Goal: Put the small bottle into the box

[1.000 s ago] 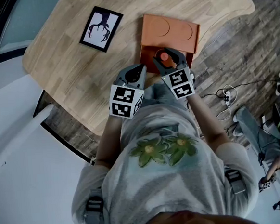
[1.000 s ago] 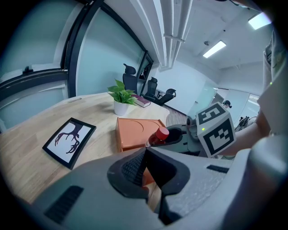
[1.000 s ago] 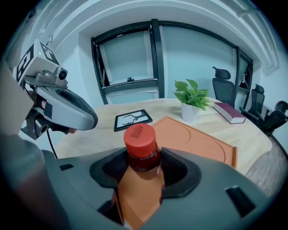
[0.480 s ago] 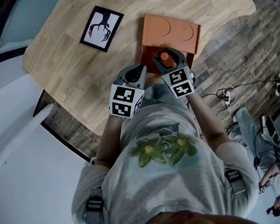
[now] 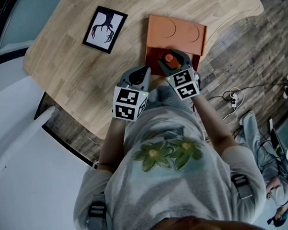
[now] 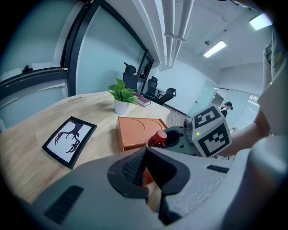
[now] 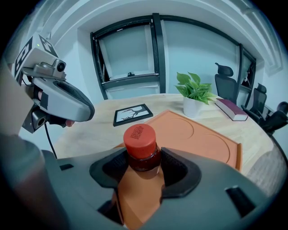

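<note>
Right gripper view showed the jaws of the right gripper (image 7: 143, 170) clamped on the small bottle (image 7: 140, 144), which stood upright with its red cap on top, over the near end of the orange box (image 7: 202, 134). The left gripper (image 6: 145, 167), jaws closed on nothing, hung just beside that box's near corner above the wooden surface (image 5: 71, 68).

Left tongs (image 5: 143, 72) held with jaws together, nothing between. Right tongs (image 5: 170, 58) just beside them, jaws clamped on small bottle (image 7: 142, 149).
</note>
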The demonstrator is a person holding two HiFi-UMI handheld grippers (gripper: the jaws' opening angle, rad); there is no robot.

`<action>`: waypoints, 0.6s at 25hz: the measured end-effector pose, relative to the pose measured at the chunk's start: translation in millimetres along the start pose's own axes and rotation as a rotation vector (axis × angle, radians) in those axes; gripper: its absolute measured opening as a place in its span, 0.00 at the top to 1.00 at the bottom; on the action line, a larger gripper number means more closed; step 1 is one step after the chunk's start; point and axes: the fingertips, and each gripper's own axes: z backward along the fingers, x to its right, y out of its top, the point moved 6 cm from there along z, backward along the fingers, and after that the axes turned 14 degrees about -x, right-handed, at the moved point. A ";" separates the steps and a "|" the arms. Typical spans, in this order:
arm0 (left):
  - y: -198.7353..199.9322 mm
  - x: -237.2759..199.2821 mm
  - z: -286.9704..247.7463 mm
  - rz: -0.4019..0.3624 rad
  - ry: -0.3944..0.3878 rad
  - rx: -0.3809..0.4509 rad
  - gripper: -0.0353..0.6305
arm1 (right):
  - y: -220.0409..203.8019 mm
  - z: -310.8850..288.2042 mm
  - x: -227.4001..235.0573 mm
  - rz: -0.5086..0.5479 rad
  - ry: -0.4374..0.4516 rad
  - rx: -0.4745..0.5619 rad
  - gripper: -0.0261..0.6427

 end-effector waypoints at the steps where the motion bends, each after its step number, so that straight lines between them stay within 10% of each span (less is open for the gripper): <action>1: -0.1 -0.2 -0.1 0.000 0.000 0.000 0.94 | -0.4 -0.8 0.1 0.001 0.000 -0.003 0.63; 15: -0.1 -2.3 -2.6 0.002 0.001 -0.009 0.94 | -3.9 -9.9 0.8 0.003 0.015 -0.041 0.63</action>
